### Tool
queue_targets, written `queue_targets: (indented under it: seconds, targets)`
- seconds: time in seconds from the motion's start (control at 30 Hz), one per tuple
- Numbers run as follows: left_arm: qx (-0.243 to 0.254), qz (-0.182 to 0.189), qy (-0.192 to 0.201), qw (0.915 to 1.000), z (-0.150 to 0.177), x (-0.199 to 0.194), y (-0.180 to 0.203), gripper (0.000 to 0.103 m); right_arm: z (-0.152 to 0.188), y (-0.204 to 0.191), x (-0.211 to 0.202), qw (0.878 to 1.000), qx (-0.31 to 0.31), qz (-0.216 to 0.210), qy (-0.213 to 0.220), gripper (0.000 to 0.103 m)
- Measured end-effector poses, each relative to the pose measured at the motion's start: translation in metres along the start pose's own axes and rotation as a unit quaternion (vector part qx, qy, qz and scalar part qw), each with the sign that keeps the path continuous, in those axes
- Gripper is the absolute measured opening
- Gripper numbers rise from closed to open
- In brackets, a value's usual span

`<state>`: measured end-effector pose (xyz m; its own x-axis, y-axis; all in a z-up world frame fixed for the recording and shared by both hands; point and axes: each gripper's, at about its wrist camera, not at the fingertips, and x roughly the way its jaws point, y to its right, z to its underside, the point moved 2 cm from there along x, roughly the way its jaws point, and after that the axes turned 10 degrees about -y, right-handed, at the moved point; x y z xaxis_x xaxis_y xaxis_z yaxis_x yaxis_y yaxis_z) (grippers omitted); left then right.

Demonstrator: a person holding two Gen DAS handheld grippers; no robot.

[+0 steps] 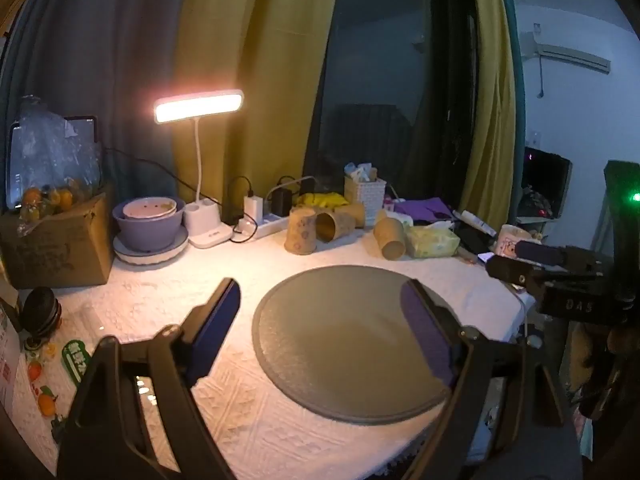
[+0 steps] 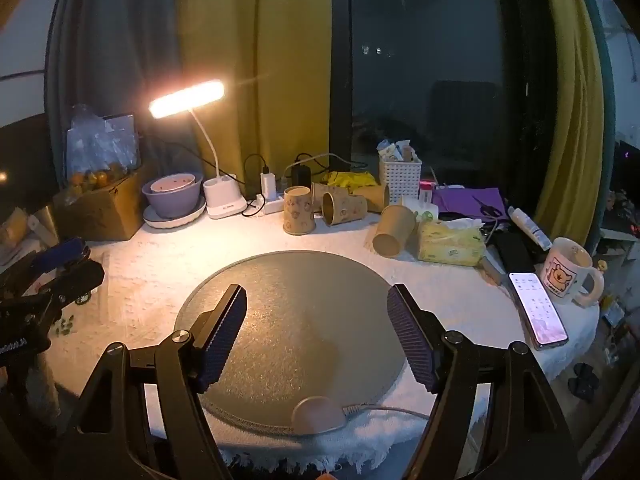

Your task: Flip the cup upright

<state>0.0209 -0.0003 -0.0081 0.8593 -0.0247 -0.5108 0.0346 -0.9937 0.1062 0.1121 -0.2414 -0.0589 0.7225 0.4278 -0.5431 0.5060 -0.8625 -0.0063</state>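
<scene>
I see both claws spread wide with nothing between their pads: my left claw and right claw hover over the round grey mat. The paper cup lies tipped on its side on the desk, well beyond both claws, just beside the tissue pack.

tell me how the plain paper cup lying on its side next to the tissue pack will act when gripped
The plain paper cup looks thin-walled, so it is probably light and may crush under a firm squeeze. Lying on its side, it could roll if nudged. The tissue pack beside it may block rolling that way.
</scene>
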Motion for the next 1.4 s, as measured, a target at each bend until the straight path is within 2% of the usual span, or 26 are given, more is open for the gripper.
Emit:
queue_targets:
  seconds: [0.13,0.33,1.4]
  targets:
    - [-0.001,-0.001,0.001,1.0,-0.01,-0.006,0.002,0.083,0.003,0.002,0.002,1.0,0.007,-0.004,0.004,0.076]
    - [-0.001,0.0,0.008,1.0,-0.008,-0.012,0.008,0.083,-0.003,-0.004,-0.019,1.0,0.003,-0.003,0.004,0.076]
    - [0.006,0.012,0.005,0.9999,-0.007,-0.009,0.013,0.083,-0.001,-0.002,-0.021,1.0,0.007,-0.004,0.0,0.076]
